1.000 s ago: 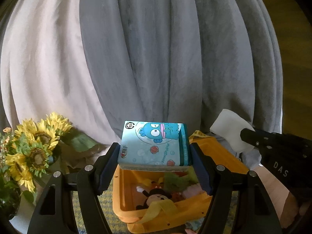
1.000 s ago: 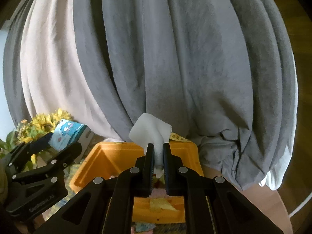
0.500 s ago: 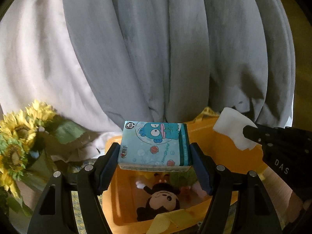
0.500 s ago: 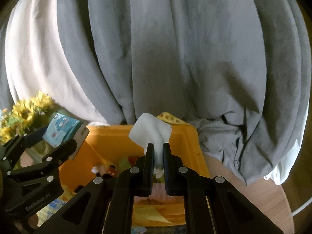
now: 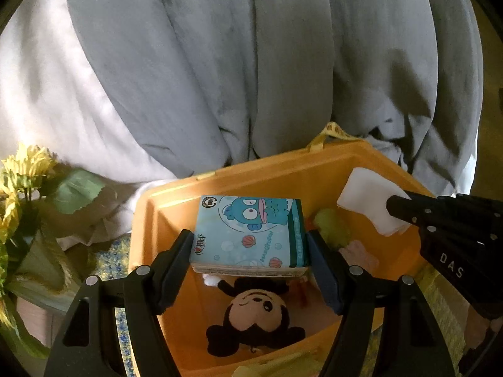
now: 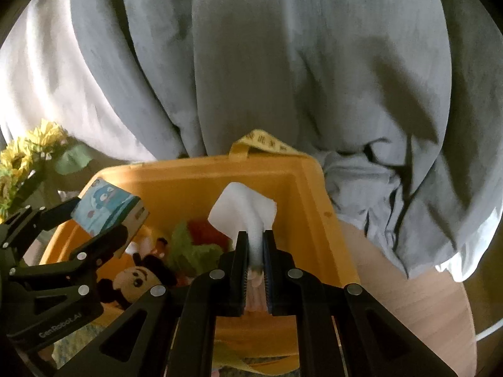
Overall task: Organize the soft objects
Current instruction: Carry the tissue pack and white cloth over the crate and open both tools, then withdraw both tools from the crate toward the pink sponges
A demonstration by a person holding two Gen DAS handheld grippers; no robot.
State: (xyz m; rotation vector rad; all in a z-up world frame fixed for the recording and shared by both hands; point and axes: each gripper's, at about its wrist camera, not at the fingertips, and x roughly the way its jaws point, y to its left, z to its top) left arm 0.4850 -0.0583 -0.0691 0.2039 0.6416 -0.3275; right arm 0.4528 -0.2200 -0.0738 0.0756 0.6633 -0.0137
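My left gripper [image 5: 250, 240] is shut on a blue cartoon tissue pack [image 5: 248, 234] and holds it over the open orange bin [image 5: 176, 194]. In the right wrist view the left gripper [image 6: 100, 220] and the tissue pack [image 6: 107, 209] sit over the bin's left side. My right gripper [image 6: 254, 235] is shut on a white folded tissue [image 6: 243, 212] above the orange bin [image 6: 311, 207]; the tissue also shows in the left wrist view [image 5: 367, 201]. A Mickey plush [image 5: 254, 317] lies in the bin with green and pink soft items.
Grey and white curtains [image 5: 251, 62] hang close behind the bin. Sunflowers [image 5: 22, 172] stand at the left. A yellow strap [image 6: 264, 141] sticks up at the bin's back rim. A wooden tabletop [image 6: 418, 298] shows to the right of the bin.
Both grippers have moved forward and down over the orange bin with their loads; the bin's inside and the Mickey plush now show more fully. Both grips are unchanged.
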